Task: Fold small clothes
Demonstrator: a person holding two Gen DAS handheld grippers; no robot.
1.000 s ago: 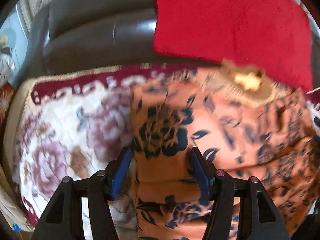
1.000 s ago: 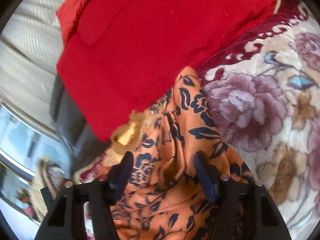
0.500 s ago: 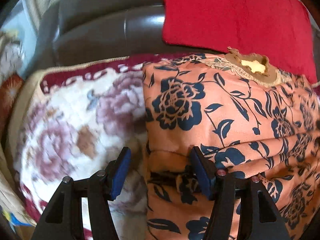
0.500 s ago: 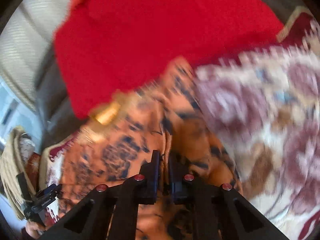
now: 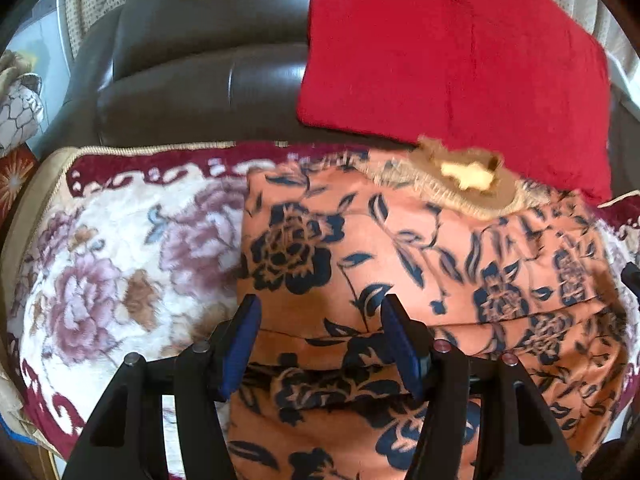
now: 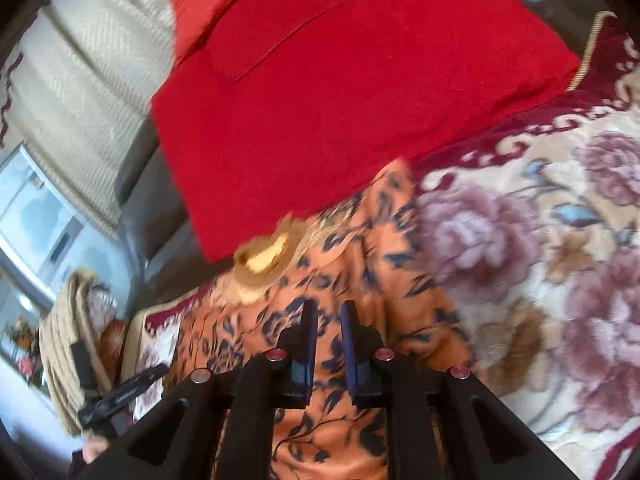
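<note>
Orange floral garment (image 5: 400,264): soft, light, likely slippery; pinch at edges. Left gripper (image 5: 320,332) released; right gripper (image 6: 329,328) nearly clenched, grasp unclear.

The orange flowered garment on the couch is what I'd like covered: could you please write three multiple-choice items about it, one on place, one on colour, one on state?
1. What does the orange garment lie on?
A. a flowered blanket
B. a bare wooden floor
C. a glass table

2. What colour is the cushion behind it?
A. green
B. red
C. white

3. How does the left tool stand?
A. shut flat on itself
B. out of view
C. open, fingers wide apart

Answers:
1. A, the flowered blanket spreads out beside the garment.
2. B, the cushion is plain red.
3. C, the left tool shows a broad gap with cloth behind it.
</note>
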